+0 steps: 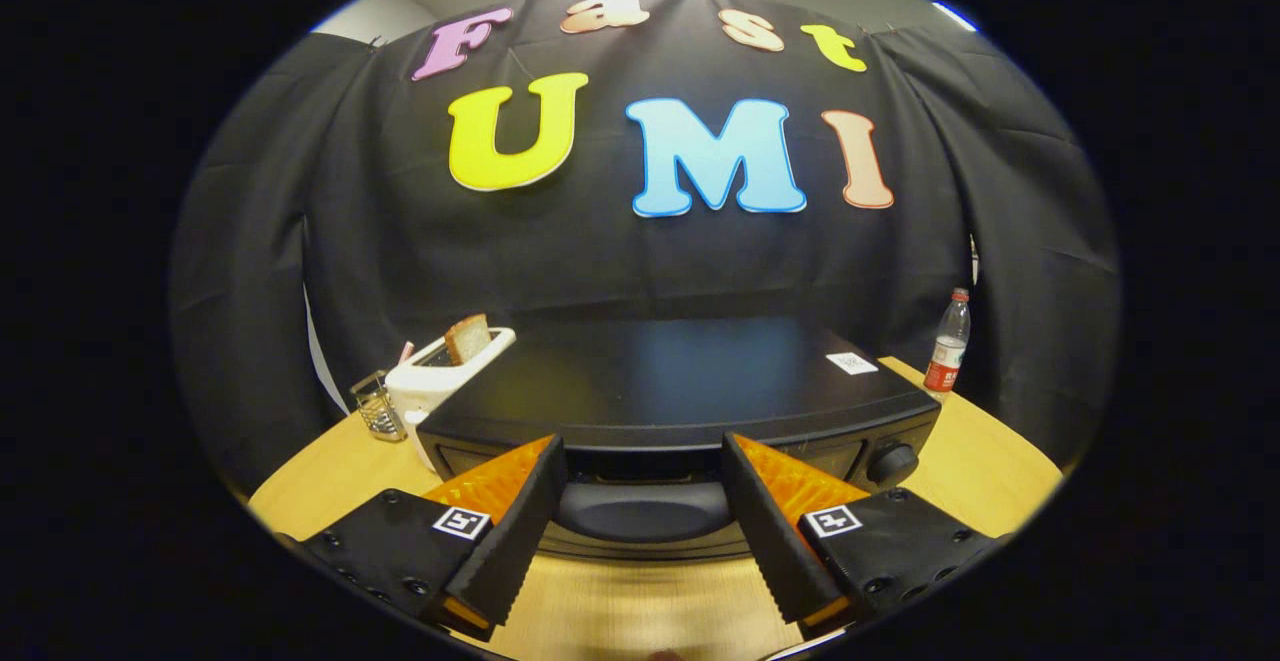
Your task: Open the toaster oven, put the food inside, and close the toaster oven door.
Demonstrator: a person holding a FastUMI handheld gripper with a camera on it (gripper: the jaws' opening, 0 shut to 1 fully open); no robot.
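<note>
Gripper view. The gripper point(640, 501) is being held low over the wooden table point(985, 486), its fingers spread wide apart with nothing clamped between them. The toaster oven point(680, 391) is being seen just ahead of the fingers, its dark flat top stretching away beyond them. The door handle point(645, 511) is lying in the gap between the two fingers, close to the tips; whether either finger is touching it cannot be told. The door is being seen closed. A round knob point(893, 462) is being shown on the oven's front, just beyond the right finger. A small white label point(851, 363) is lying on the oven top, further beyond that finger.

Beyond the left finger, a white toaster point(440, 381) is standing beside the oven, with a slice of bread point(467, 337) sticking up from its slot. A small metal holder point(378, 406) is standing just left of that toaster. Far beyond the right finger, a plastic bottle point(948, 343) is standing upright at the table's back edge.
</note>
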